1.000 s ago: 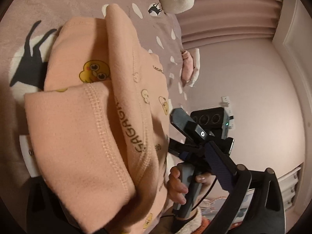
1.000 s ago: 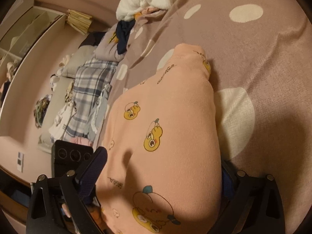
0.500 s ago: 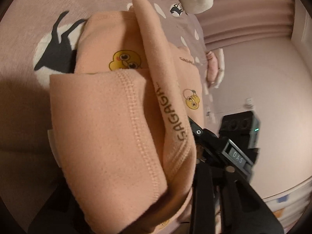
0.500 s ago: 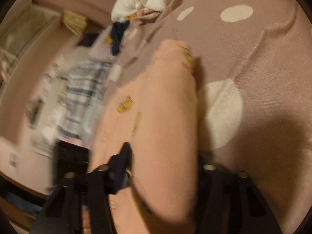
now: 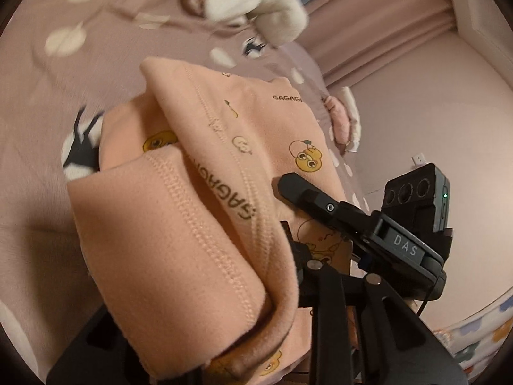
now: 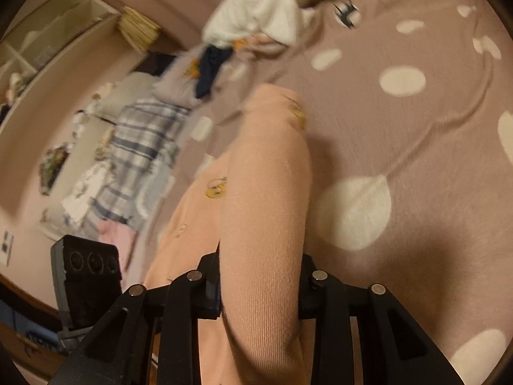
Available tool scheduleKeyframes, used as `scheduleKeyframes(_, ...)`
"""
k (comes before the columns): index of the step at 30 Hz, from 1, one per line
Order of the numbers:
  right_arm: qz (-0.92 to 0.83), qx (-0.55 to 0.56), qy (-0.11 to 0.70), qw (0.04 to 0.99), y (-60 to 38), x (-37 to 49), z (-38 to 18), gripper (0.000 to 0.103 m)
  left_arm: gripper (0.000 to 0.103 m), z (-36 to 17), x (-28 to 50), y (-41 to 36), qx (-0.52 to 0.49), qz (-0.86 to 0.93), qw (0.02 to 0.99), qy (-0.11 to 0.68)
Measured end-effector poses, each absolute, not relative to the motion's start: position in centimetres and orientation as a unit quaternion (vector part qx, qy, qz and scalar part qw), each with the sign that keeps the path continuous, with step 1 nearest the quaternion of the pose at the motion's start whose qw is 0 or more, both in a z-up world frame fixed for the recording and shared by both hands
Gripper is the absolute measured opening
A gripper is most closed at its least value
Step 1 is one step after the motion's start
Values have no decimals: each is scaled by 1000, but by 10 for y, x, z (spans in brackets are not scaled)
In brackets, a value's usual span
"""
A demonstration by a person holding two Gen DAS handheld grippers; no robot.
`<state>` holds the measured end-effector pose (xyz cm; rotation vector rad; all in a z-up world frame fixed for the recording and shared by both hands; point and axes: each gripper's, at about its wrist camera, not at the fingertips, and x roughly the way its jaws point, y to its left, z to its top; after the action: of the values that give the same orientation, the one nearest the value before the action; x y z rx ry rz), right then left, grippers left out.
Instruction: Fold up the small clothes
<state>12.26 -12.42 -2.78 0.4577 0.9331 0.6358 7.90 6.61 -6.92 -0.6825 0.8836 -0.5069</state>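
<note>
Peach garment hides my left gripper fingertips; both it and my right gripper pinch its folds

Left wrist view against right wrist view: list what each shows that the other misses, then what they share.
Only the left wrist view shows the right claw from outside, its finger lying on the cloth, and the stitched hem with black SAGAGA lettering. Only the right wrist view shows the blue-and-white plaid fabric and the cream wall shelf. Both show the peach duck-print garment held in the claws, the mauve spotted bedspread and the fluffy white garment pile.
</note>
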Motion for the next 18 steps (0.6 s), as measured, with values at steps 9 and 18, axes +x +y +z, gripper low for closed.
scheduleKeyframes(9, 308, 193, 374, 853, -157, 94, 31, 32, 27, -10, 67, 22, -258, -241, 851, 389)
scheduleKeyframes(18, 282, 188, 356, 871, -204, 79, 44, 32, 27, 0, 63, -28, -225, -249, 857, 392)
